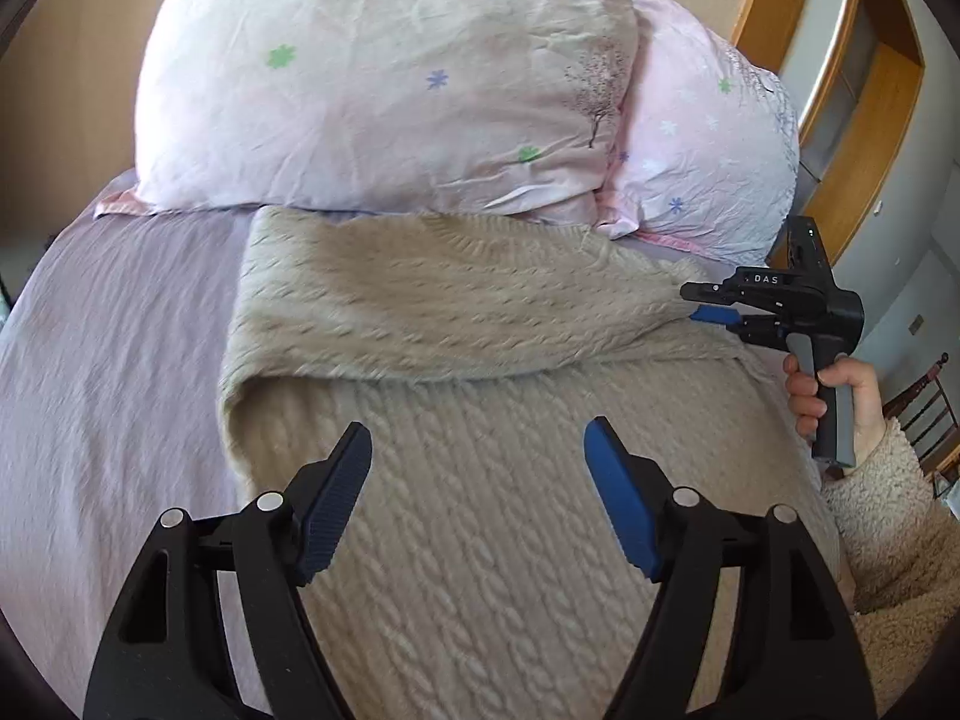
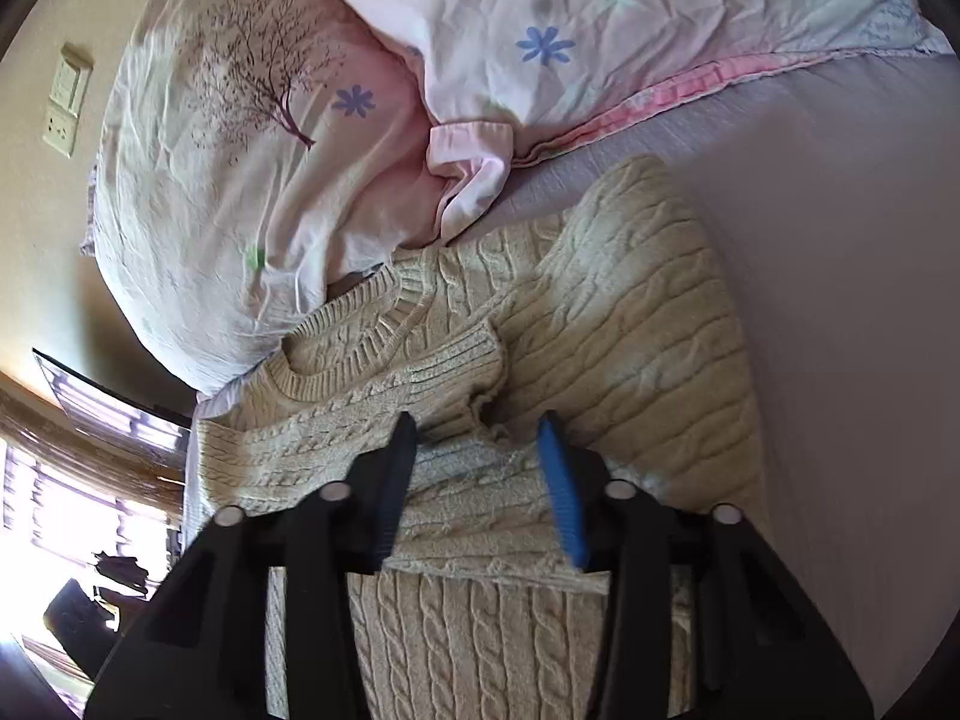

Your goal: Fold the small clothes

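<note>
A beige cable-knit sweater (image 1: pixel 480 480) lies on the lilac bedsheet (image 1: pixel 108 360), with its upper part folded over in a band (image 1: pixel 432 306) below the pillows. My left gripper (image 1: pixel 477 450) hovers open and empty above the sweater's body. My right gripper (image 1: pixel 702 306) is at the sweater's right edge. In the right wrist view the right gripper (image 2: pixel 477 438) is open, its fingers straddling a sleeve (image 2: pixel 480 480) laid across the sweater (image 2: pixel 630 330), near the ribbed collar (image 2: pixel 360 330).
Two pale pink flowered pillows (image 1: pixel 372 78) (image 1: pixel 702 138) lie at the head of the bed, touching the sweater's top edge. A wooden shelf unit (image 1: pixel 864 120) stands at the right. A wall socket (image 2: pixel 66 102) and a window (image 2: pixel 72 510) are at the left.
</note>
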`<state>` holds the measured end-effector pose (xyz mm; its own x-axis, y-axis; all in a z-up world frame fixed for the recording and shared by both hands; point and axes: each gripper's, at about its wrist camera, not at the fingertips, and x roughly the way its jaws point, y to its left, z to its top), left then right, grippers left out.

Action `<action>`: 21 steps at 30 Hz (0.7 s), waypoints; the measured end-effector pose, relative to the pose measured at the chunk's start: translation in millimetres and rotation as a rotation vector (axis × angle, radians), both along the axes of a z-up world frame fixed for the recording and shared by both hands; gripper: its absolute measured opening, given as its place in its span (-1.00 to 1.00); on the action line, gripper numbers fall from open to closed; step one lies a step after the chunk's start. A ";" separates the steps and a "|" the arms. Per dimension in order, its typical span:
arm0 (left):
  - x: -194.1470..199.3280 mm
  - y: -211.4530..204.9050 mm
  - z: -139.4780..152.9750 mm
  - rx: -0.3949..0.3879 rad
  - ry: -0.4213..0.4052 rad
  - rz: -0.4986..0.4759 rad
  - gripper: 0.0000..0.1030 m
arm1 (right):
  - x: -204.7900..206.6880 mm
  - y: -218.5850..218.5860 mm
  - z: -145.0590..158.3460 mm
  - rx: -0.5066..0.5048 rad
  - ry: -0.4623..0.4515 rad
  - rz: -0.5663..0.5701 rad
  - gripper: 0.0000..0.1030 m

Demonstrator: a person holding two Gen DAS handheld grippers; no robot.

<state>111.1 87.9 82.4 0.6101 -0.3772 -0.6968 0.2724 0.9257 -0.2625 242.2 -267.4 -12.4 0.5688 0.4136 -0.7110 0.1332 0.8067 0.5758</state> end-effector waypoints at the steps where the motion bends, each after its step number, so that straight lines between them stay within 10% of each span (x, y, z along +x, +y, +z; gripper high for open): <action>1: -6.1 10.3 -1.6 -0.001 0.003 0.017 0.51 | 3.5 3.6 -0.2 -0.002 -0.006 0.007 -0.87; 7: -38.2 48.7 -10.8 -0.041 0.018 0.071 0.60 | -18.9 -31.5 30.1 -0.060 -0.120 -0.189 -0.86; 12: -47.2 63.9 -27.7 -0.042 0.102 0.085 0.60 | -63.4 -48.0 31.7 -0.039 -0.020 -0.101 0.25; 21: -83.4 70.6 -38.7 -0.092 0.165 -0.016 0.46 | -221.6 -66.1 46.1 -0.081 -0.016 0.107 0.22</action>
<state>27.7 158.4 43.7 0.4837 -0.4528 -0.7490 0.2332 0.8915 -0.3883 20.6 -333.5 33.7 0.5359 0.4142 -0.7358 0.0354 0.8596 0.5097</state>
